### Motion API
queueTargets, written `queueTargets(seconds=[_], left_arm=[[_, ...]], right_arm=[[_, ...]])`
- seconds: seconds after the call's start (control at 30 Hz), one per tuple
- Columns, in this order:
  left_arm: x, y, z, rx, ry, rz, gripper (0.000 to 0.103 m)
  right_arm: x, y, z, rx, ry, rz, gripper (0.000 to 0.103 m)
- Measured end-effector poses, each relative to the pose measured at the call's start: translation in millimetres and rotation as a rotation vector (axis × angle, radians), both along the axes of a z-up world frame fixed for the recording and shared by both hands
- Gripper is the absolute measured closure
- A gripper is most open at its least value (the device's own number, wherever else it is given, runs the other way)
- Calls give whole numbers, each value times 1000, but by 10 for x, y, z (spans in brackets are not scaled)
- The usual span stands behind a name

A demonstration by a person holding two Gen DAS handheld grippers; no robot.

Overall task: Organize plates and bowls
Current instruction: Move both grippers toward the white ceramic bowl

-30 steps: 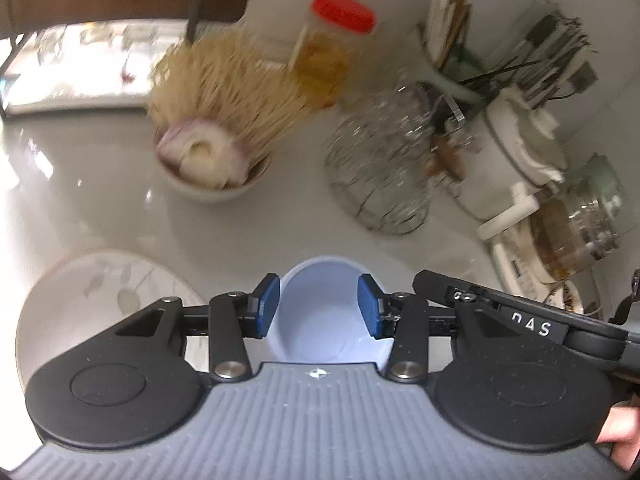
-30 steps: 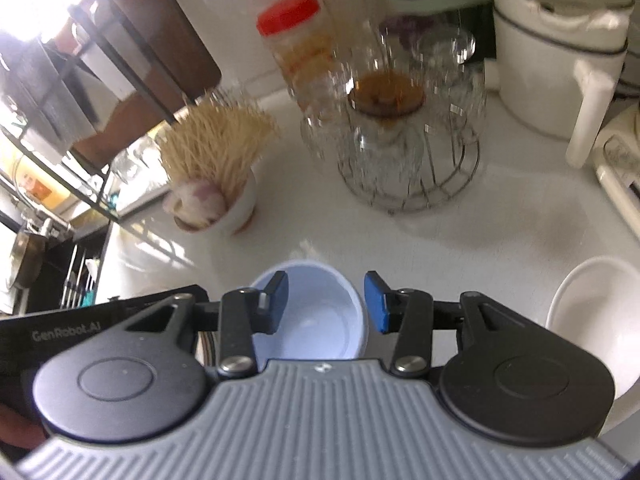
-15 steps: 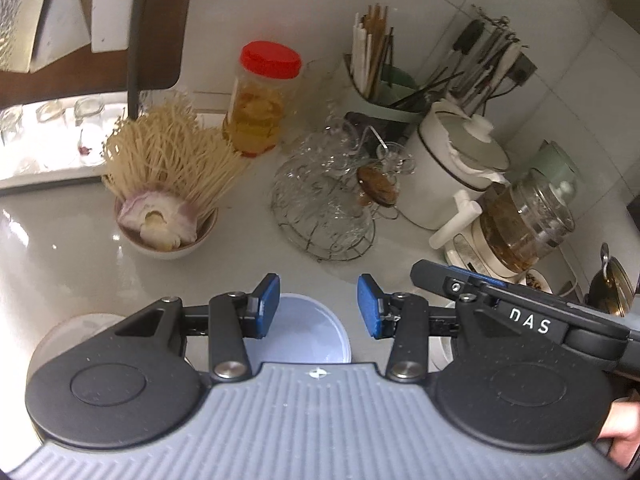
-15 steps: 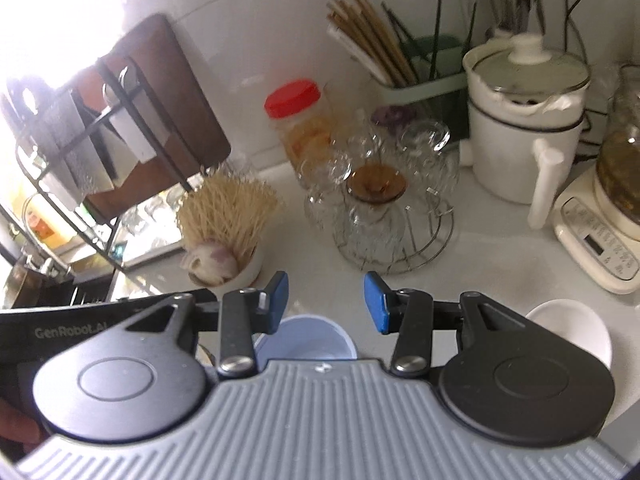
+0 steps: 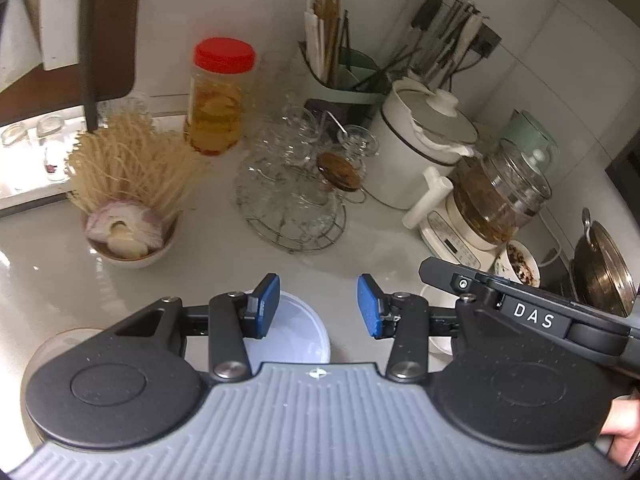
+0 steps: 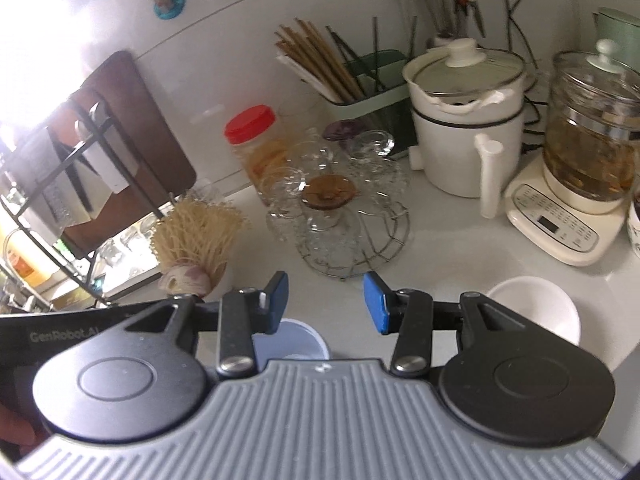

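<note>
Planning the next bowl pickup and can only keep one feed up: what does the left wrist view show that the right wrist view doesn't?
Left wrist only: a white plate at lower left, a dark pan at far right, and a food-filled bowl.

Right wrist only: the white bowl in full, wall hooks, and a dark wire rack.

Both: the pale blue bowl, red-lidded jar, glass rack, white pot, glass kettle; both grippers' fingers open.

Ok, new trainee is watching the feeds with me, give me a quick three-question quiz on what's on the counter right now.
1. True or false: the left tongs grip the blue bowl.
2. What colour is the jar lid?
3. The white bowl lies on which side in the right wrist view: A left, B right?

Key: 1 false, both tongs open, right tongs too; 2 red; 3 B.
</note>
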State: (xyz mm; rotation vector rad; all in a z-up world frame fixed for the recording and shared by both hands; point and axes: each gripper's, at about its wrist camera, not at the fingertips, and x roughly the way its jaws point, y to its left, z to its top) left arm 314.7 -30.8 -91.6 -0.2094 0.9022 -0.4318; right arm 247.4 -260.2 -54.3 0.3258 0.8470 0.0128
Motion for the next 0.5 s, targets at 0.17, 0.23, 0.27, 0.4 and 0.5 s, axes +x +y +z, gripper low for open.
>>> queueTargets(seconds=[0.17,0.23,0.27,0.4,0.5], left_arm=[[42,-190,-22,-1,8,-49,54],[57,-277,-25,-2,10,-71,54],[61,-319,-24,-2,10,-81,54],[81,-481,-29,3,10,-117,54],[85,-584,-35,7,14,-137,53]], right_arm=[[-68,-163,-19,-5,11,-59,57],[-97,-228,-18,-4,13,-76,57],[-113,-258,-15,-4,12,-82,57],[-173,-381,-10,-11,15,-118,57],[-204,-467,-7,-12,16,-140,57]])
